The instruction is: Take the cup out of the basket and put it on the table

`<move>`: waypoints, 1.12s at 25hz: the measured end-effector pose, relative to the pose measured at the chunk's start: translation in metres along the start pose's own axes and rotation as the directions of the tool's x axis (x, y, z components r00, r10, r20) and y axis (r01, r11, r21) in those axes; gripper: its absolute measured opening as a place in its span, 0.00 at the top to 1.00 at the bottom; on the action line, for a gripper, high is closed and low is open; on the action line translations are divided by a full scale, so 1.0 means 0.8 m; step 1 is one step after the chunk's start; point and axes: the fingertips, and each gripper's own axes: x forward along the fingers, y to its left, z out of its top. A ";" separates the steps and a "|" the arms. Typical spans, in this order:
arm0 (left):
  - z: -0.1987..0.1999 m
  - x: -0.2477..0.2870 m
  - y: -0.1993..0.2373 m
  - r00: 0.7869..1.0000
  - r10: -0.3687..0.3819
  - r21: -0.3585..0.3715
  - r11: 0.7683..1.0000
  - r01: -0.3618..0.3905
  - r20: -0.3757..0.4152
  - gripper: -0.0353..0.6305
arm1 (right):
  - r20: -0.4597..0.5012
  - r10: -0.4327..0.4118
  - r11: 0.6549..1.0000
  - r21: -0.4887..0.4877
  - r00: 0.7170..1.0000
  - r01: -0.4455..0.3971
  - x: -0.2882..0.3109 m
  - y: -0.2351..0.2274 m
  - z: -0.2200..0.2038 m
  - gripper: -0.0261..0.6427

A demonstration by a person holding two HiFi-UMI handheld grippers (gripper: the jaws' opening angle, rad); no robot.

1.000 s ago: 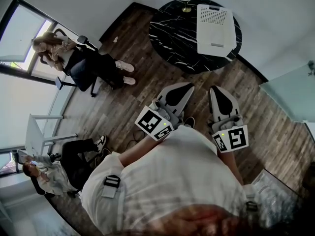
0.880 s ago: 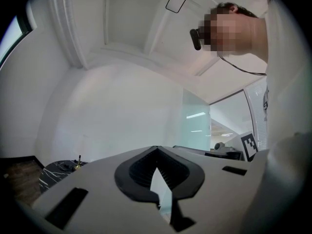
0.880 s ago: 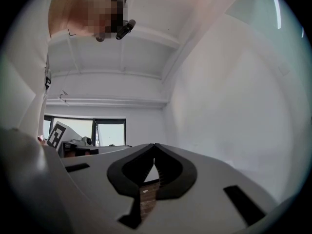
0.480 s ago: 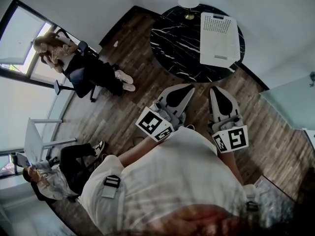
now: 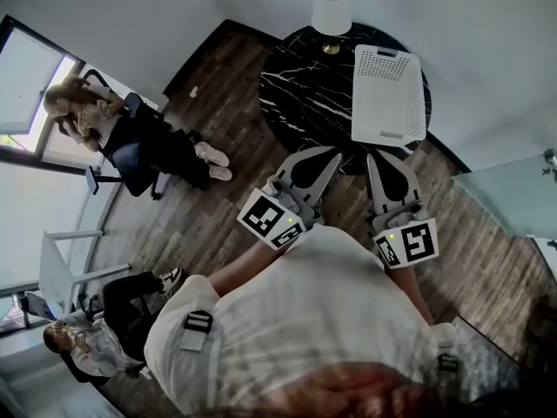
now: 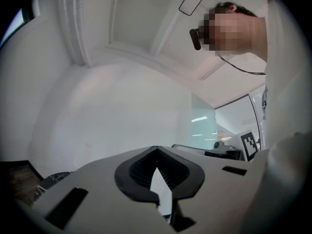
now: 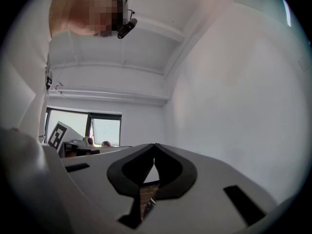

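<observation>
Person with two grippers held at the chest, facing a round black table (image 5: 305, 85) with a white basket (image 5: 388, 103) on it.

The left gripper (image 5: 333, 153) and right gripper (image 5: 374, 158) point side by side towards the table's near edge. Each has its jaws closed tip to tip, holding nothing. The basket lies on the right part of the table, with a lamp (image 5: 331, 14) near it at the far edge. The cup cannot be made out from here. Two seated people (image 5: 113, 124) are at the left by a window.
</observation>
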 end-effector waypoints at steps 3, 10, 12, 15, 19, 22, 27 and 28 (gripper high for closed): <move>0.009 0.013 0.027 1.000 -0.010 -0.002 1.000 0.010 0.006 0.94 | -0.009 -0.002 1.000 -0.005 1.000 0.002 0.030 -0.009 -0.002 0.95; 0.017 0.031 0.097 1.000 -0.016 -0.016 1.000 0.016 -0.003 0.94 | -0.027 -0.005 1.000 -0.002 1.000 0.005 0.102 -0.026 -0.014 0.95; 0.019 0.034 0.116 1.000 -0.013 -0.029 1.000 0.012 -0.008 0.94 | -0.035 0.003 1.000 0.003 0.999 -0.002 0.121 -0.029 -0.018 0.95; 0.022 0.037 0.139 1.000 -0.009 -0.028 1.000 0.009 -0.017 0.94 | -0.048 0.014 1.000 0.008 0.999 -0.013 0.143 -0.030 -0.026 0.95; 0.021 0.042 0.160 1.000 -0.001 -0.030 1.000 0.000 -0.021 0.94 | -0.053 0.013 1.000 0.018 0.999 -0.012 0.163 -0.037 -0.034 0.95; 0.017 0.045 0.167 0.999 0.000 -0.043 0.999 -0.002 -0.034 0.94 | -0.064 0.010 0.999 0.031 0.998 -0.008 0.169 -0.042 -0.039 0.95; 0.008 0.064 0.168 0.998 -0.009 -0.049 0.999 0.006 -0.054 0.94 | -0.075 -0.003 0.999 0.048 0.997 0.006 0.169 -0.063 -0.046 0.95; 0.005 0.069 0.166 0.998 -0.010 -0.045 0.999 0.007 -0.057 0.94 | -0.073 -0.003 0.999 0.049 0.997 0.006 0.168 -0.067 -0.047 0.95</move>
